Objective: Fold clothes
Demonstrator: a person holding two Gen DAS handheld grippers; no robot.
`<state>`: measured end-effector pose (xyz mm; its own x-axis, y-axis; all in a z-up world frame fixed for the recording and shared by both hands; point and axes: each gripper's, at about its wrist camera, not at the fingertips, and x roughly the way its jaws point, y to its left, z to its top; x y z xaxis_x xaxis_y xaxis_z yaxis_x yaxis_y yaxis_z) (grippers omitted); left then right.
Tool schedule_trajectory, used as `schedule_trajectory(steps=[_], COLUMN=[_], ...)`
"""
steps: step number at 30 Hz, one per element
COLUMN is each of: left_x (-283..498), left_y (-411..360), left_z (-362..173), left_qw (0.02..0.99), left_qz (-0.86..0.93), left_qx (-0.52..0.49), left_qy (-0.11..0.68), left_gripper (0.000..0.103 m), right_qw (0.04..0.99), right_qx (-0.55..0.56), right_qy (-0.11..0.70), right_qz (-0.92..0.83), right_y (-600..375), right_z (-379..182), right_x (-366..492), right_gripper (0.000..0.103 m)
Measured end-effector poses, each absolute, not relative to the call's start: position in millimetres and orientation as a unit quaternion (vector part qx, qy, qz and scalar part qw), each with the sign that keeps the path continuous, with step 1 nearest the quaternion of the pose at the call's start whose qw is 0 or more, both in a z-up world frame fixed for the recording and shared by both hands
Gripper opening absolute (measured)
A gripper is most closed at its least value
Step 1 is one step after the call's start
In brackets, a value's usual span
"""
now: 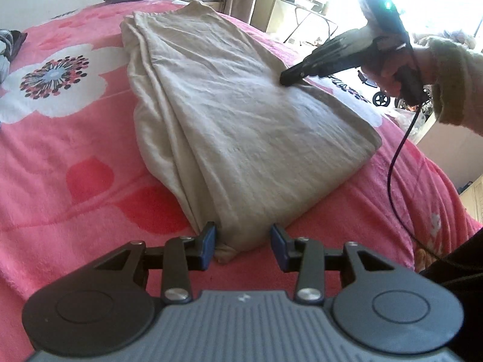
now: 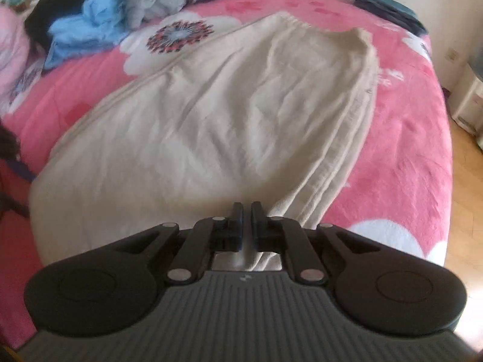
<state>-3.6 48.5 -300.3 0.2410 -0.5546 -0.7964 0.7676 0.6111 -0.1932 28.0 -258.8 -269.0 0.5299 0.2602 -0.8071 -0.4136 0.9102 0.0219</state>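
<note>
Beige garment (image 1: 241, 126) between left gripper (image 1: 243, 246) fingers.

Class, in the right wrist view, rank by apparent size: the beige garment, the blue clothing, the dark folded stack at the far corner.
1. beige garment, largest.
2. blue clothing.
3. dark folded stack, farther off, so uncertain.

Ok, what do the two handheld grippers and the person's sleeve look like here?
Left gripper: black linkage arms, silver pivot pins, blue finger pads, ribbed grey body with a small logo. Right gripper: same build, but its pads look dark; a black cable hangs from its handle. The sleeve is fuzzy beige knit.
</note>
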Motion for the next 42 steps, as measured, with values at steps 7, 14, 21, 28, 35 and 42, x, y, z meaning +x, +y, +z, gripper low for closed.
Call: schedule_trajectory(steps=[7,14,21,28,35,42], left_x=[-1,0,-3,-6,-8,-10], left_y=[49,46,42,39,31,5], left_z=[-301,-301,-301,-277,-249,-267], left_qw=[0.778,0.774,0.775,0.781,0.791,0.778], left_qz=[-0.427,-0.427,-0.425,-0.426,-0.442,-0.446], left_qx=[0.120,0.121,0.126,0.133,0.134,0.171], left_qy=[0.446,0.451,0.451,0.437,0.400,0.408], left_gripper=[0.041,0.043,0.047,0.047,0.048,0.051], right_qw=[0.876,0.880,0.867,0.869,0.868,0.870], right_qx=[-0.089,-0.017,-0.003,0.012,0.001,0.013], right_qy=[0.427,0.452,0.447,0.459,0.463,0.466], right_qz=[0.206,0.143,0.221,0.185,0.180,0.163], right_y=[-246,-248,-234,-237,-234,-232], right_z=[-254,-263,-253,-280,-279,-278], right_x=[1,-6,-48,-56,-60,-60], right_gripper=[0.006,0.007,0.006,0.006,0.006,0.006])
